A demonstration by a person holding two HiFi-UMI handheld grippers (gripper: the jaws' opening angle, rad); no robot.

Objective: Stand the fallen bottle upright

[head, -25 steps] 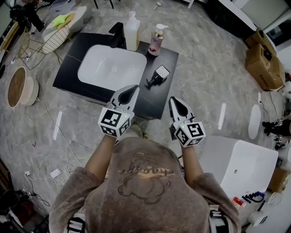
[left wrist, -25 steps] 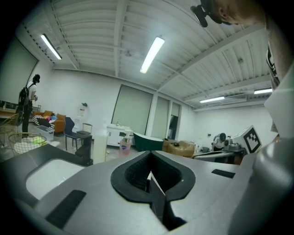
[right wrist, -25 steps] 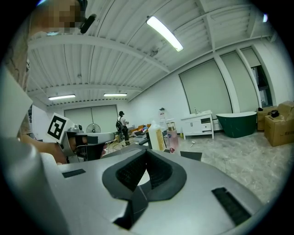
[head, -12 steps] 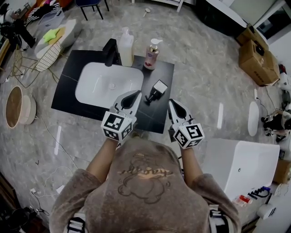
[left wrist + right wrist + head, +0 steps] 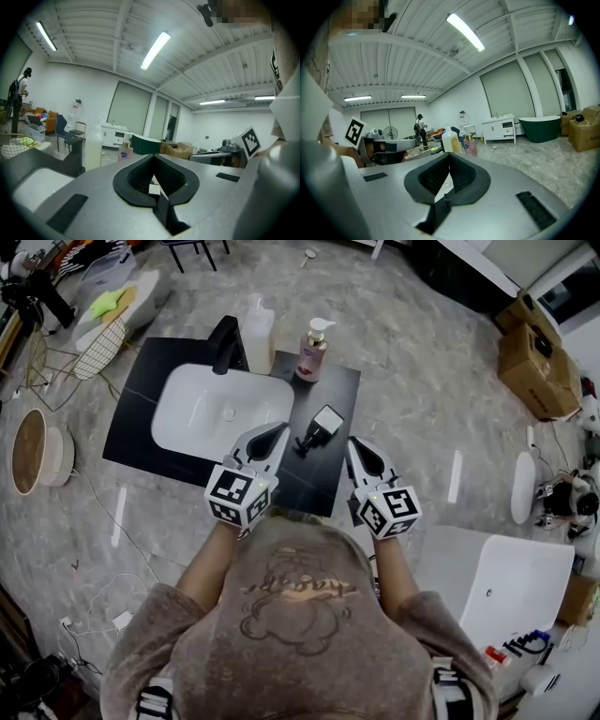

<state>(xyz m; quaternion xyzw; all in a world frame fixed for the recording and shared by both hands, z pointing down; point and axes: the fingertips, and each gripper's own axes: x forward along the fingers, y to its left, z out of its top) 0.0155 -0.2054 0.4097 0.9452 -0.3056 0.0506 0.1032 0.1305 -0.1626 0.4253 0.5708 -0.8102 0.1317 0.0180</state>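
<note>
The left claw (image 5: 275, 433) and the right claw (image 5: 357, 448) are both pressed together and empty, at frame centre. Between their tips, one square white fallen bottle (image 5: 326, 419) lies on the matte black table (image 5: 319, 482). Higher in the frame stand one translucent pump bottle (image 5: 258, 334) and one pink pump bottle (image 5: 312, 349).

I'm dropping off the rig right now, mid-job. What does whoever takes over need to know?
Left claw: shut, empty, just left of the fallen bottle.
Right claw: shut, empty, to its near right.
The fallen bottle lies on its side on the black countertop, right of the sink.
Done: nothing, bottle not gripped.
Left: open a claw, grip it, stand it upright.
</note>
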